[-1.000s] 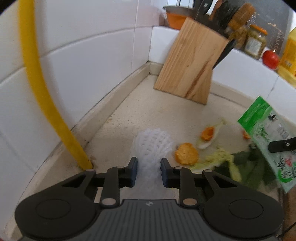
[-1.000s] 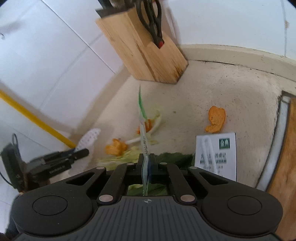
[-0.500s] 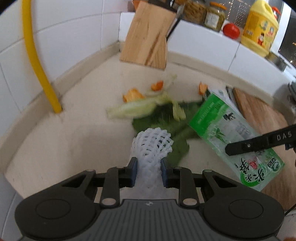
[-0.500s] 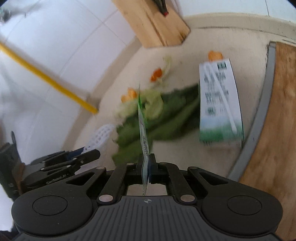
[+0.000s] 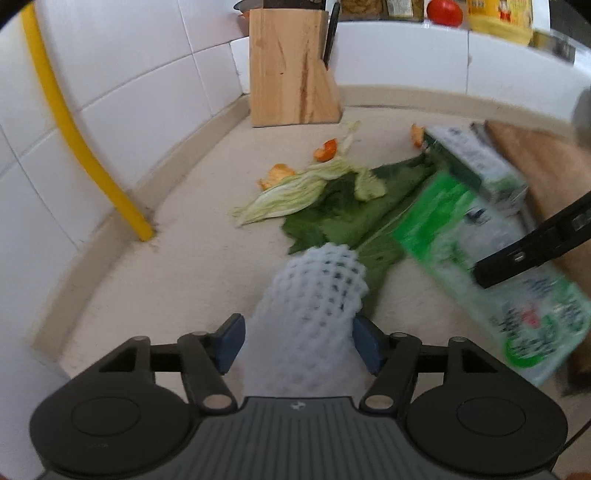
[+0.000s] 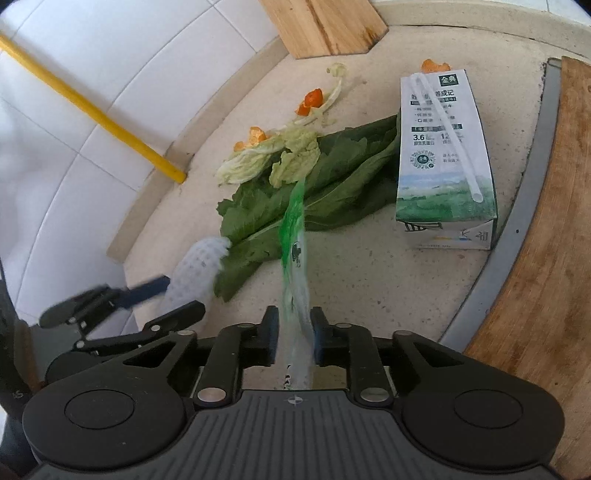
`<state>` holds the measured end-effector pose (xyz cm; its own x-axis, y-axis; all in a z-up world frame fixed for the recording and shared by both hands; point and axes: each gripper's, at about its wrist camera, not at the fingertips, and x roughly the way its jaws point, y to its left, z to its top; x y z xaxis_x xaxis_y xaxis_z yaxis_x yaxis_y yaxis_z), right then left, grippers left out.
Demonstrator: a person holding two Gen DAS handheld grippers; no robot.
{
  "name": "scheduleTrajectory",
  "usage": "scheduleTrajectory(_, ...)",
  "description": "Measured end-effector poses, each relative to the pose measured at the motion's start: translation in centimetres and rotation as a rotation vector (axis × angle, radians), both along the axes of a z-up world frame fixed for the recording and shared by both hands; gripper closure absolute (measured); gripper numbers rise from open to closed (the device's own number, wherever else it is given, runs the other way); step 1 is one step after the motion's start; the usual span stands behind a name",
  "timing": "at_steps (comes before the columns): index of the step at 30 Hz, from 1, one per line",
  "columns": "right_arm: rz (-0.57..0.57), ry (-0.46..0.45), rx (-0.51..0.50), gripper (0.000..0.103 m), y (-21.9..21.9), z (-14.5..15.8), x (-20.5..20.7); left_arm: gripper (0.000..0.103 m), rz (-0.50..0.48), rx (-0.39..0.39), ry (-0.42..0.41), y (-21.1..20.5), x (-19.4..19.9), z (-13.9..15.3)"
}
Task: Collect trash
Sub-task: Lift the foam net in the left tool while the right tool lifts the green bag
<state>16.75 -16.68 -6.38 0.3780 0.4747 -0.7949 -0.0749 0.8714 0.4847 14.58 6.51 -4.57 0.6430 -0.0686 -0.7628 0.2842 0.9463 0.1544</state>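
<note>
My left gripper (image 5: 298,341) has its jaws spread wide, with a white foam fruit net (image 5: 314,295) between them that looks loose rather than pinched. My right gripper (image 6: 293,334) has its jaws slightly apart around a green and clear plastic snack bag (image 6: 293,236), which is blurred. The bag also shows in the left wrist view (image 5: 491,273). On the counter lie dark green leaves (image 6: 332,177), pale cabbage pieces (image 6: 266,155), orange peel bits (image 6: 310,101) and a milk carton (image 6: 443,158) with a straw.
A wooden knife block (image 5: 291,66) stands at the back corner. A yellow pipe (image 5: 74,129) runs down the tiled wall on the left. A wooden cutting board (image 6: 546,240) lies on the right. Jars and a tomato (image 5: 443,11) sit on the ledge behind.
Both grippers pulled back from the counter corner with their items. The left jaws have spread apart around the foam net, and the right jaws have parted a little around the bag.
</note>
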Motion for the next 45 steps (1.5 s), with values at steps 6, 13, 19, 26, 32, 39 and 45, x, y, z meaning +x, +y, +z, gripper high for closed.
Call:
scheduleTrajectory(6, 0.025, -0.004, 0.017, 0.054, -0.2, -0.2, -0.6, 0.044, 0.031, 0.003, 0.021, 0.1, 0.7, -0.7)
scheduleTrajectory(13, 0.056, -0.026, 0.028, 0.058, -0.4, -0.1, -0.5, 0.073, 0.123, 0.004, 0.035, -0.1, 0.7, -0.7)
scheduleTrajectory(19, 0.072, -0.016, 0.067, 0.095, -0.9, -0.7, -0.6, 0.081, 0.18, -0.094, 0.044, -0.3, -0.8, 1.0)
scheduleTrajectory(26, 0.045, -0.034, 0.115, 0.098, -1.5, 0.2, -1.0, 0.081, 0.119, -0.195, 0.024, -1.5, -2.4, 2.7)
scheduleTrajectory(32, -0.003, -0.105, 0.074, 0.099, -1.1, 2.0, -2.5, 0.081, 0.073, -0.246, 0.008, -1.3, -3.4, 3.4)
scheduleTrajectory(39, -0.026, -0.16, 0.02, 0.099, 0.5, 4.3, -4.6, 0.081, 0.046, -0.288, -0.031, -0.2, -4.9, 4.5)
scheduleTrajectory(45, -0.028, -0.205, -0.008, 0.099, 2.2, 5.4, -5.6, 0.081, 0.044, -0.295, -0.062, 0.6, -6.3, 5.3)
